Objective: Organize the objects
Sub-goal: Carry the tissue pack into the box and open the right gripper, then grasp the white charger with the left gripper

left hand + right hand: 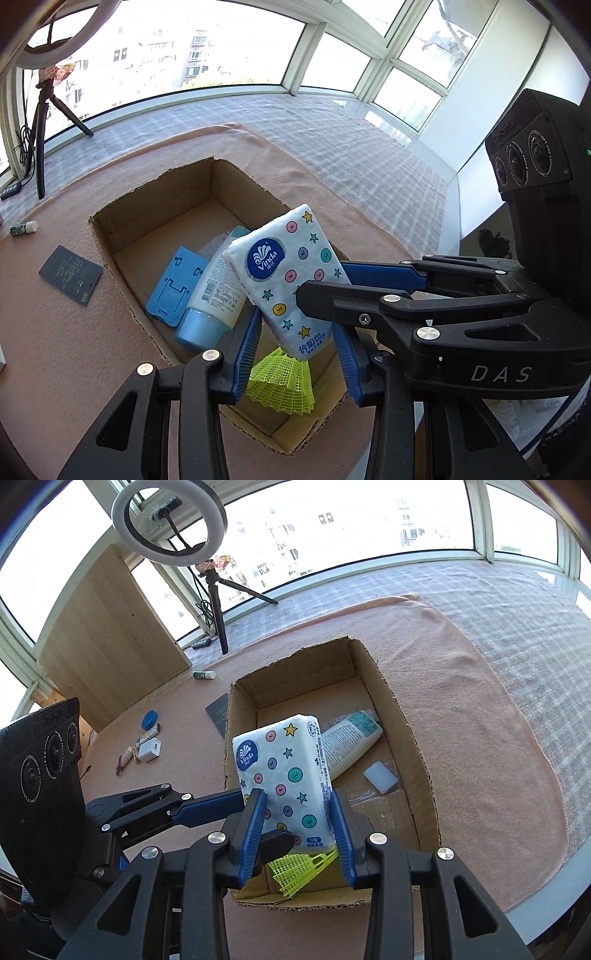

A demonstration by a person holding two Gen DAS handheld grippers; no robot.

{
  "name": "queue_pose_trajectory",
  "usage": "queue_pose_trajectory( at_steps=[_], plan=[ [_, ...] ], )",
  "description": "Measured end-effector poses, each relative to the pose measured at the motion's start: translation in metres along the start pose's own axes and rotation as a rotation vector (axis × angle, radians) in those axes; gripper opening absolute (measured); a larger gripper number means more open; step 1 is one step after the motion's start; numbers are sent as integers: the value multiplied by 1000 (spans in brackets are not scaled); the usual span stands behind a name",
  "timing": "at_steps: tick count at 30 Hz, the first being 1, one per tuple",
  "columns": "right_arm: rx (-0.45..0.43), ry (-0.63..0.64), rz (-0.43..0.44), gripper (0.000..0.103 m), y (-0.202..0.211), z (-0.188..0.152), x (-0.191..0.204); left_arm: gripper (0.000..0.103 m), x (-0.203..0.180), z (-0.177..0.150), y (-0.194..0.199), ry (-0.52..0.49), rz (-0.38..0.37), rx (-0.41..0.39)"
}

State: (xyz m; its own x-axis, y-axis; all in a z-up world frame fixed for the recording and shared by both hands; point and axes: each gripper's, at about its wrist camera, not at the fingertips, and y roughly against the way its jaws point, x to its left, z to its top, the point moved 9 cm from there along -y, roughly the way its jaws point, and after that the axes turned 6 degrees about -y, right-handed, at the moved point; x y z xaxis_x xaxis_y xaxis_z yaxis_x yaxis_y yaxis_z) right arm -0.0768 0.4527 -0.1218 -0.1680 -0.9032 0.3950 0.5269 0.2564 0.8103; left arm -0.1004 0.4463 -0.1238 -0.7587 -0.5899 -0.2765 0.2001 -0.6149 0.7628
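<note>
Right gripper (297, 830) pinches Vinda tissue pack (284, 775) above cardboard box (413, 738); left gripper (295, 350) holds yellow shuttlecock (282, 384). Release at 12 o'clock, clear of lotion tube (349, 744).

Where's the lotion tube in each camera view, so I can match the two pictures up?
Left wrist view: lotion tube lies in the box, left of the tissue pack, its blue cap toward the camera, beside a blue holder.
Right wrist view: tube lies in the box, right of and behind the tissue pack.
Shared landmark: the tissue pack, held over the box in both views.
</note>
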Motion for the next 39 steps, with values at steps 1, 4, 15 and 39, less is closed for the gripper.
queue_pose_trajectory(
  at_steps=[1, 4, 15, 39],
  plan=[
    [0, -3, -3, 33, 0, 1, -3, 43, -1, 1, -2, -2, -1, 1],
    [0, -9, -9, 33, 0, 3, -9, 43, -3, 3, -7, -4, -4, 6],
    [-71, 17, -103, 71, 6, 12, -12, 84, 3, -1, -5, -29, 29, 14],
    [-47, 104, -19, 71, -14, 2, 71, 84, 131, -68, 99, 250, 194, -59]
  ],
)
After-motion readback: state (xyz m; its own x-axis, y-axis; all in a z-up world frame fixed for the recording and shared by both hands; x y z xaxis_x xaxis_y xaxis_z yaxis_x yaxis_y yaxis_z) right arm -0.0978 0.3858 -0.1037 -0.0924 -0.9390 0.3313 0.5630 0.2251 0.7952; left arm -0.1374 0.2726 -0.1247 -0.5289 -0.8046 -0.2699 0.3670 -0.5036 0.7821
